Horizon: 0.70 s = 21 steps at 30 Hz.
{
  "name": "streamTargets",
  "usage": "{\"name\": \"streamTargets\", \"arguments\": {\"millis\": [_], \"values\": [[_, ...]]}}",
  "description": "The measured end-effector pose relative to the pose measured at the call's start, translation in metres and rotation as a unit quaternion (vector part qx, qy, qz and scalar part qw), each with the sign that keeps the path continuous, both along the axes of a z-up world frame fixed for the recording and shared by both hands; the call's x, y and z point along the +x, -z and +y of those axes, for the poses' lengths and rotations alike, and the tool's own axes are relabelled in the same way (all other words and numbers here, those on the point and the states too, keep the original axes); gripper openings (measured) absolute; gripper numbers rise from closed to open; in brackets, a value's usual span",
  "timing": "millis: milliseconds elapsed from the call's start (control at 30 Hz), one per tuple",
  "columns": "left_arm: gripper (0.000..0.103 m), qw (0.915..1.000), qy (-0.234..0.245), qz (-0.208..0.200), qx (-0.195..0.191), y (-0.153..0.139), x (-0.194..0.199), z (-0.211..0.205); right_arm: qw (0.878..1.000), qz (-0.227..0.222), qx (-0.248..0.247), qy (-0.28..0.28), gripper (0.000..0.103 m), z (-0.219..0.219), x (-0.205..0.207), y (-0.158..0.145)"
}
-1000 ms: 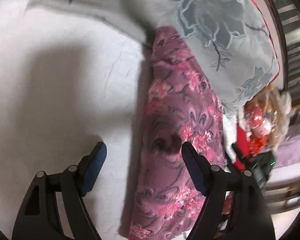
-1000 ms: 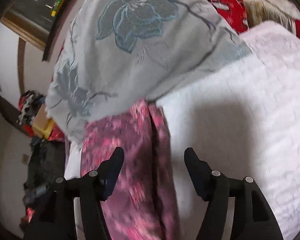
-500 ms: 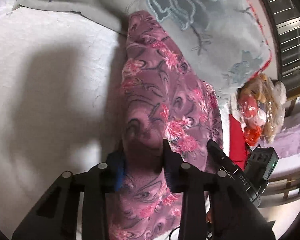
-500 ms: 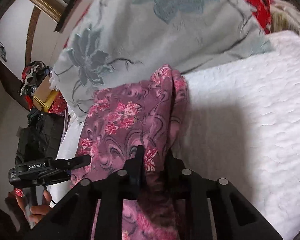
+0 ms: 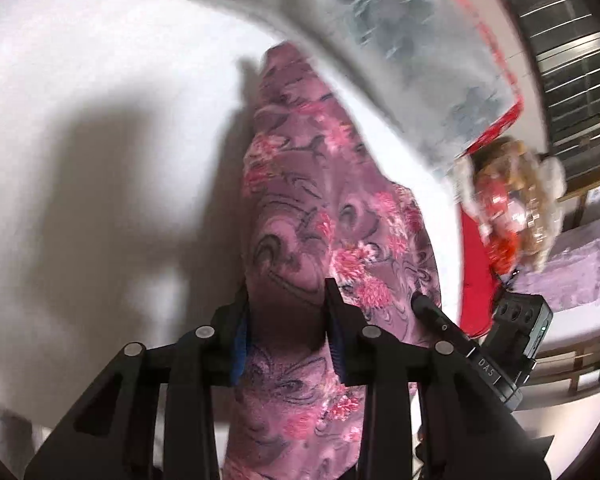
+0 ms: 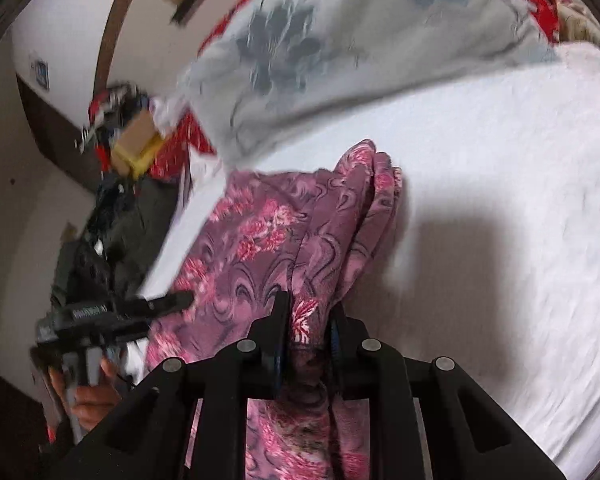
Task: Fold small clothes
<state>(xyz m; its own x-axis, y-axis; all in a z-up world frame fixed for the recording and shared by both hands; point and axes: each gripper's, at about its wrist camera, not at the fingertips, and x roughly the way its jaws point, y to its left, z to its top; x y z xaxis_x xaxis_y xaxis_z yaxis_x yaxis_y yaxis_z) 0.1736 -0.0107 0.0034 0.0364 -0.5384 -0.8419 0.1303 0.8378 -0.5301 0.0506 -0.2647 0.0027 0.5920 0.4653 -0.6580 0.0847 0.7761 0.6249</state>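
With the left tool (image 5: 286, 288), pinches a bunched fold of the purple, pink-flowered garment (image 5: 300, 184) between the blue pads; eases the jaws open at this moment, with cloth filling the whole gap and pressed against both pads. With the right tool (image 6: 310, 302), clamps a narrower gather of the same garment, jaws nearly together, fabric squeezed between them and spilling out below.

Holds the garment up off the white bed (image 5: 80, 60) at the near end, stretched between the two grips. Drapes away from the tools in a long folded strip, with the far end narrowing to a rumpled tip resting on the bed cover. Throws a dark shadow onto the white cover just beside the strip (sharpest in the right wrist view).

Shows each tool in the other's camera: the right one as a black finger touching the cloth's edge in the left wrist view, the left one as a black finger reaching the cloth's far edge in the right wrist view, gripped there by a hand (image 6: 92, 396) at the lower left.

Beyond the garment's tip, finds a grey blanket (image 6: 340, 40) with large blue-grey flowers and red trim, lying across the top of the bed, apart from the garment. Farther out, off the bed's edge, blurs into a heap of red and brown things (image 5: 512, 208) and a cardboard box (image 6: 134, 140) against the wall.
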Motion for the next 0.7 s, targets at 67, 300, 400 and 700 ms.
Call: {"name": "streamTargets", "arguments": {"millis": [67,300,400,700], "values": [[0.041,0.9996,0.004,0.009,0.027,0.013,-0.008,0.007,0.998,0.052,-0.035,-0.014,0.025,0.015,-0.004,0.024],[0.04,0.9982,0.01,-0.058,0.01,-0.027,0.001,-0.003,0.997,0.005,-0.061,0.049,0.034,-0.01,0.0,-0.011],[0.041,0.9935,0.04,-0.099,0.04,-0.036,0.017,-0.038,0.997,-0.021,-0.071,0.03,0.034,-0.006,0.026,-0.022],[0.072,0.9636,0.064,-0.143,0.217,0.027,0.075,-0.088,0.983,0.002,-0.183,-0.022,0.016,0.004,0.09,0.029]]}}
